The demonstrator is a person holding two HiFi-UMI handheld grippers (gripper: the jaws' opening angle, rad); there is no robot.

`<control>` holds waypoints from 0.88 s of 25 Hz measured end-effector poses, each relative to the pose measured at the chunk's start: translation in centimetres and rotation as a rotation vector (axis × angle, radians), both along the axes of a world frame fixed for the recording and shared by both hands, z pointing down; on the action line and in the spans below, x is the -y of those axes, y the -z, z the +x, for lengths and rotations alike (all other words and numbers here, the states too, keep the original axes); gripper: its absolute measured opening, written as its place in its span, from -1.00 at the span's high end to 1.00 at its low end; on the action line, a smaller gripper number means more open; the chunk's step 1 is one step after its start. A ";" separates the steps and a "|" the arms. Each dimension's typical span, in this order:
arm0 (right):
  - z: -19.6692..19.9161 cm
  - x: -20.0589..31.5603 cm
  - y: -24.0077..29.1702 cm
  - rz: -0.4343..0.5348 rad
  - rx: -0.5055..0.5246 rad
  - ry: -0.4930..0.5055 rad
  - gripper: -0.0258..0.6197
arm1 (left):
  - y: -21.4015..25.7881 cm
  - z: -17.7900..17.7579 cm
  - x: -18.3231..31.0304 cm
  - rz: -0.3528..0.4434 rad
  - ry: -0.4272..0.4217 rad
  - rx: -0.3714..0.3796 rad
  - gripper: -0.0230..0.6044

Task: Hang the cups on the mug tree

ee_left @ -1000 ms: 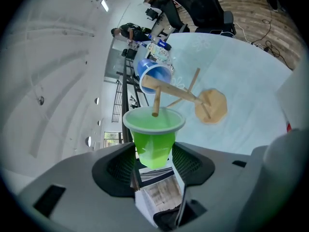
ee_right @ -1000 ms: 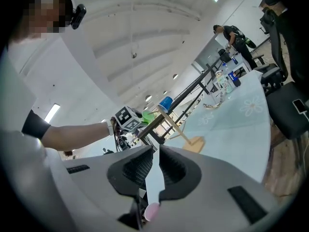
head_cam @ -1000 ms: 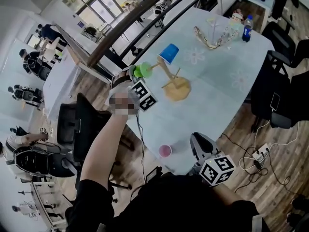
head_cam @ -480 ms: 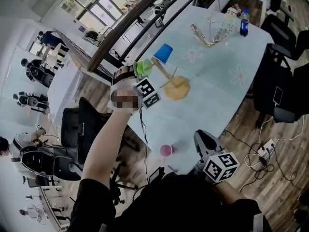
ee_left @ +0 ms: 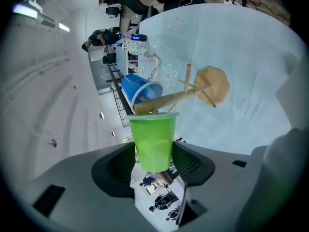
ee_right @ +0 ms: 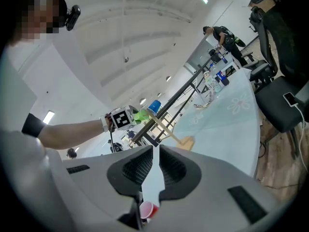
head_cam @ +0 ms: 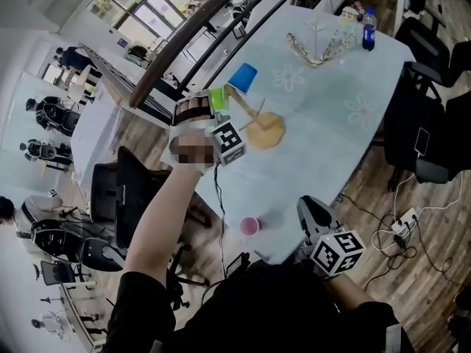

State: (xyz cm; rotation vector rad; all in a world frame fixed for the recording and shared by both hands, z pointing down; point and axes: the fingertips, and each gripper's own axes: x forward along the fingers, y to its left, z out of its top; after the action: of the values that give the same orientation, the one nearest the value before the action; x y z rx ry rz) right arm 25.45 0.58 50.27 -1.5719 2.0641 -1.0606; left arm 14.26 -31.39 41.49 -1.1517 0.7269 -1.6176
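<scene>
My left gripper (head_cam: 214, 109) is shut on a green cup (head_cam: 218, 97) and holds it sideways, off the table. In the left gripper view the green cup (ee_left: 153, 138) sits between the pads, its rim right at the tip of a peg of the wooden mug tree (ee_left: 170, 99). A blue cup (head_cam: 241, 77) hangs on the tree (head_cam: 254, 112) above its round base (head_cam: 265, 131). A pink cup (head_cam: 249, 226) stands near the table's front edge. My right gripper (head_cam: 309, 212) hovers beside it, shut, with nothing between its fingers (ee_right: 141, 168).
A blue bottle (head_cam: 366, 29) and a clear stand draped with a chain (head_cam: 316, 46) stand at the table's far end. Black chairs (head_cam: 427, 145) flank the pale table (head_cam: 324, 145). Cables and a power strip (head_cam: 401, 230) lie on the floor at right.
My left gripper has carried the green cup up and away toward the tree's peg, rolling as it went. The right gripper has shifted only slightly near the pink cup.
</scene>
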 end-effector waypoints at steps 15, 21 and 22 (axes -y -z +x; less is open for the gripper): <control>0.0 -0.4 -0.2 -0.014 -0.022 0.005 0.73 | -0.1 1.6 -1.4 0.041 -0.084 -0.083 0.14; -0.5 -0.4 0.1 -0.014 -0.028 0.012 0.73 | 0.6 1.8 -2.3 0.051 -0.112 -0.126 0.14; -0.6 -0.4 0.1 -0.014 -0.028 0.014 0.73 | 0.8 1.9 -2.7 0.040 -0.116 -0.151 0.14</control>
State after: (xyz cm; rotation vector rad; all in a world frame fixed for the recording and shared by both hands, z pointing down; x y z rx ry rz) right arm 24.90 1.02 50.13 -1.5903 2.0934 -1.0655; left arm 16.13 -28.65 40.73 -1.2734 0.7712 -1.4255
